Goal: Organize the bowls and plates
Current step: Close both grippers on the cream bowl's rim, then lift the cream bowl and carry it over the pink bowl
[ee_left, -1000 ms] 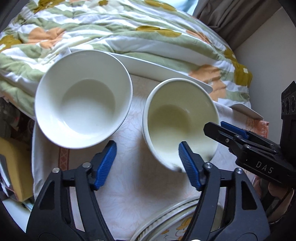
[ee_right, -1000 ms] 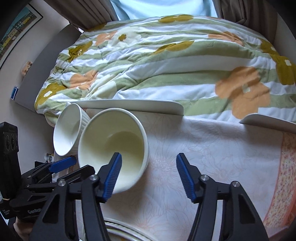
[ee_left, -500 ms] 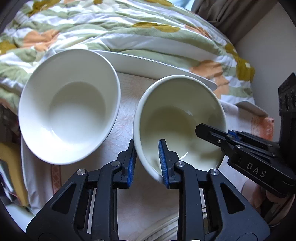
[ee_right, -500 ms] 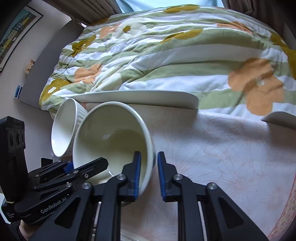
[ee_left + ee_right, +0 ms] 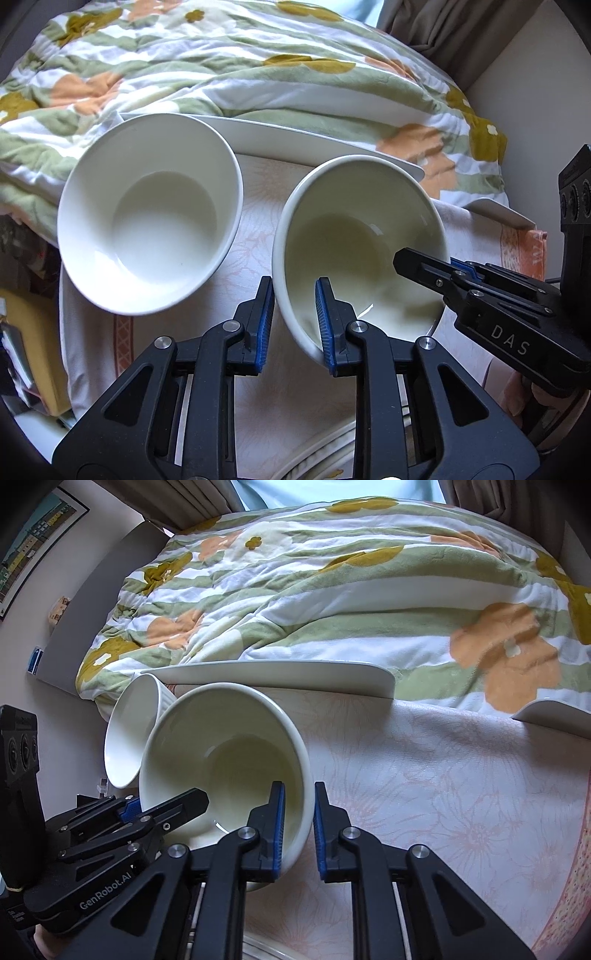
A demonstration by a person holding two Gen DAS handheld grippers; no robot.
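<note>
A cream bowl (image 5: 364,236) sits on the tablecloth, tilted toward me. My left gripper (image 5: 293,317) is shut on its near left rim. My right gripper (image 5: 298,823) is shut on its right rim; the bowl shows in the right wrist view (image 5: 236,760) too. A white bowl (image 5: 147,225) stands just left of it, empty; it also shows in the right wrist view (image 5: 129,734). A long white plate (image 5: 295,138) lies behind both bowls at the table's far edge, and it shows in the right wrist view (image 5: 280,681).
A flowered quilt (image 5: 314,590) covers the bed beyond the table. Another white plate's edge (image 5: 554,716) lies at the far right. A patterned plate's rim (image 5: 325,454) shows at the near table edge under my left gripper. The tablecloth (image 5: 443,794) spreads to the right.
Both grippers were open a second ago beside the cream bowl. They closed on its rim from either side, and the bowl now tilts a little more toward me.
</note>
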